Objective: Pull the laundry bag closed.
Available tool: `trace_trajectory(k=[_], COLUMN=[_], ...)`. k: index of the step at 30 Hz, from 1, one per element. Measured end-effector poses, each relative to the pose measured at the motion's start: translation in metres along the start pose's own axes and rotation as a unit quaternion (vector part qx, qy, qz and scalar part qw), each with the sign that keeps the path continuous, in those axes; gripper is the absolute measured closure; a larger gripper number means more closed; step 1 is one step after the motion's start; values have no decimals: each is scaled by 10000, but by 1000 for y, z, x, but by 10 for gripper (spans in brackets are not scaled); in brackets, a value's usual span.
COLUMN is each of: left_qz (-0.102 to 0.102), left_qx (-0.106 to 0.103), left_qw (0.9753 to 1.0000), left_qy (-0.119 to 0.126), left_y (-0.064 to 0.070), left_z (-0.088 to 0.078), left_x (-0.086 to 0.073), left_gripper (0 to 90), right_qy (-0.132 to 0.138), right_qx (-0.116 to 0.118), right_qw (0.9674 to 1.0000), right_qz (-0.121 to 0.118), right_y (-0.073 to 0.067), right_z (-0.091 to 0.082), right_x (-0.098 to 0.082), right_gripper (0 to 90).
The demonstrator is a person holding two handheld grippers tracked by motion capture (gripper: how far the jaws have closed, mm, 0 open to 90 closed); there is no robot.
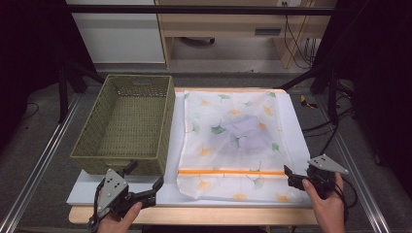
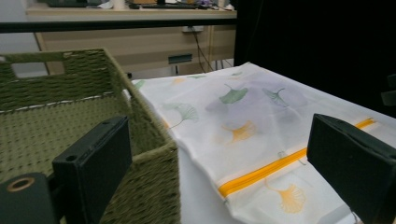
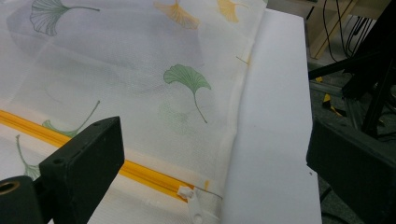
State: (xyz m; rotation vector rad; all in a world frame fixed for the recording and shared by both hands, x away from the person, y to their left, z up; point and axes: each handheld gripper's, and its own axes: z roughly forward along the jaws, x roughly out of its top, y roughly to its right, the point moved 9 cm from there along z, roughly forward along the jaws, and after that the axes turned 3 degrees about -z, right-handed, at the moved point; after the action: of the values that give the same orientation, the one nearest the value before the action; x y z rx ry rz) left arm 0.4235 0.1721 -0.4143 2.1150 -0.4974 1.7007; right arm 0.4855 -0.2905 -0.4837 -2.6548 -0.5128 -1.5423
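A white mesh bag (image 1: pixel 233 141) printed with ginkgo leaves lies flat on the white board (image 1: pixel 296 121). An orange zipper (image 1: pixel 232 172) runs across its near end, and a pale greyish cloth (image 1: pixel 248 132) shows through the mesh. My left gripper (image 1: pixel 144 176) is open at the basket's near right corner, empty; its view shows the bag (image 2: pixel 233 107) and zipper (image 2: pixel 275 165) ahead. My right gripper (image 1: pixel 290 177) is open beside the zipper's right end. The white zipper pull (image 3: pixel 189 193) lies just in front of its jaws, untouched.
A green woven basket (image 1: pixel 121 121) stands empty left of the bag, its wall (image 2: pixel 154 154) close to my left gripper. The board's right edge (image 3: pixel 275 116) borders a metal rail and floor cables (image 1: pixel 340 126). A wooden desk (image 1: pixel 228 24) stands beyond the table.
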Motion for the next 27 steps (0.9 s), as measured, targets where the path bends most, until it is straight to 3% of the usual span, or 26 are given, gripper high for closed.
trace_trajectory(k=[8,15,20,27], left_qz=[-167,-353,-370,-354], left_qx=[529,1037,1226,1304], left_qw=[9981,9914,9869,9820], left_qy=[-253,-722,-984,-1322], left_y=[-30,-56,-70,-80], left_z=[-7,-12,-14,-16], left_x=[-10,-27,-37,-47], left_gripper=[75,88,88,90], right_qy=[-42,-49,-95,-156], right_qx=[-55,-43,-53,-72], right_qw=[10000,9999,9999,9996], right_qz=[13,81,128,234], right_y=[5,10,14,20], right_z=[0,-1,-3,-3], right_x=[-3,-5,-8,-12], right_gripper=[51,55,55,55])
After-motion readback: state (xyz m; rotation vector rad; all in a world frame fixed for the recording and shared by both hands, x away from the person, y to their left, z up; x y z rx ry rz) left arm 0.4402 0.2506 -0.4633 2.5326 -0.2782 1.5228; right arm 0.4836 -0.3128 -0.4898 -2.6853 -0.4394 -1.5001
